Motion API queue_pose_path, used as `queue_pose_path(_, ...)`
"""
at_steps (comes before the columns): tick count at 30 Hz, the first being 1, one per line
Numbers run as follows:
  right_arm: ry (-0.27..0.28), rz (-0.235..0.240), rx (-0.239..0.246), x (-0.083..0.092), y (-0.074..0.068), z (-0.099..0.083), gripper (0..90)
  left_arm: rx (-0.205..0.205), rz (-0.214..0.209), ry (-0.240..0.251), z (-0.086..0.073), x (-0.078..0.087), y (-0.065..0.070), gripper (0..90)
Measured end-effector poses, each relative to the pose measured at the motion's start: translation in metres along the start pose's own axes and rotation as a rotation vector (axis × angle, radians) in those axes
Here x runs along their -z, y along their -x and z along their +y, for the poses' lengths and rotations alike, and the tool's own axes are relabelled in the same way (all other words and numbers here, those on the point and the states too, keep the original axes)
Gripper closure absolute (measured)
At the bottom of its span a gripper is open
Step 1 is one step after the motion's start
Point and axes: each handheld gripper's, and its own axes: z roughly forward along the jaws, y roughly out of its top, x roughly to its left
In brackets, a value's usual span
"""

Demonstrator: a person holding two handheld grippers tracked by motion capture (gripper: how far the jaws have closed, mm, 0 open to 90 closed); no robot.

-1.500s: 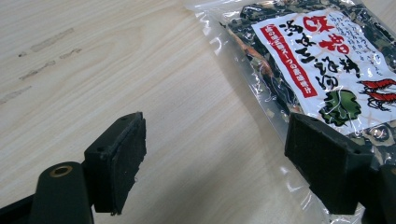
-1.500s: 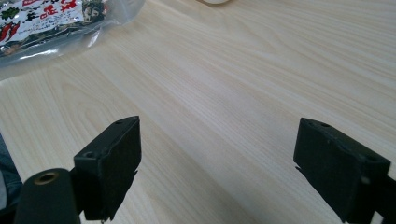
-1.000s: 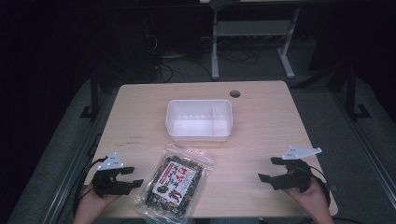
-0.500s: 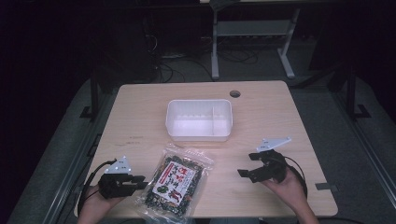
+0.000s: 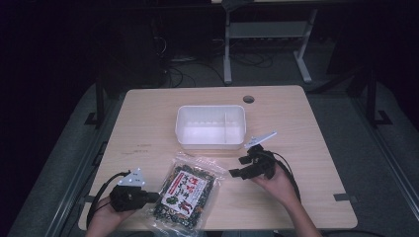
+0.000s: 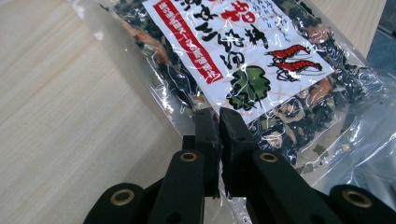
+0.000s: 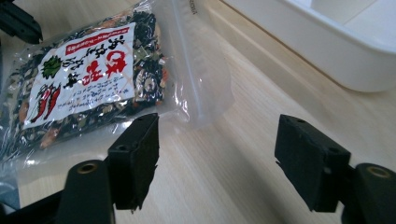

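Dim, dark-edged high view with only the table (image 5: 148,123) lit; both gripper views bright, with glare on the packet (image 6: 243,56).

I am sitting at a bare wooden table (image 5: 148,118) with a round cable hole (image 5: 248,98), the kind of desk found in a lab or office workroom. It stands on grey carpet (image 5: 365,158) in a dim room. Behind it loose cables (image 5: 197,69) trail over the floor beside the metal legs of another desk (image 5: 227,54). Nothing homely is around me.
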Motion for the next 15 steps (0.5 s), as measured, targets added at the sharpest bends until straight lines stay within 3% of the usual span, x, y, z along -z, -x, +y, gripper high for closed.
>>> queue_pose_path(1, -0.036, 0.021, -0.012, -0.008, 0.002, 0.005, 35.6, 0.004, -0.001, -0.001, 0.000, -0.001, 0.000, 86.2)
queue_pose_path(11, -0.112, 0.060, -0.044, -0.030, 0.006, 0.021, 47.5, 0.010, -0.008, -0.005, -0.001, -0.003, -0.002, 85.9)
queue_pose_path(15, -0.142, 0.097, -0.062, -0.040, 0.008, 0.023, 54.5, 0.007, -0.006, -0.008, -0.001, -0.003, -0.002, 85.3)
